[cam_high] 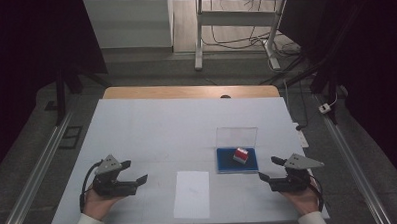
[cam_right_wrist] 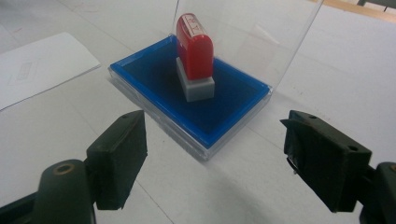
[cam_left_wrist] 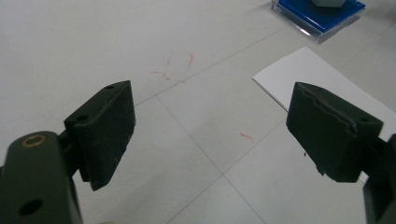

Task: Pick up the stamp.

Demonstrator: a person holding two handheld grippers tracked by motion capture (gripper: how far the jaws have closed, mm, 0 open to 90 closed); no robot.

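Note:
A red stamp (cam_high: 240, 155) with a grey base stands on a blue ink pad (cam_high: 226, 163) whose clear lid (cam_high: 236, 137) is raised behind it. In the right gripper view the stamp (cam_right_wrist: 194, 49) stands upright on the blue ink pad (cam_right_wrist: 233, 114). A white sheet of paper (cam_high: 191, 194) lies near the table's front edge. My left gripper (cam_high: 134, 172) rests open at the front left, jaws wide apart over bare table. My right gripper (cam_high: 270, 168) is open just right of the pad, nothing between its jaws. In the left gripper view the paper (cam_left_wrist: 317, 79) lies ahead to the right.
The white table top (cam_high: 152, 128) has faint red marks (cam_left_wrist: 180, 67) near its middle. A wooden edge (cam_high: 186, 91) runs along the far side. Beyond it stand a desk frame (cam_high: 233, 20) and floor cables. Metal rails flank the table.

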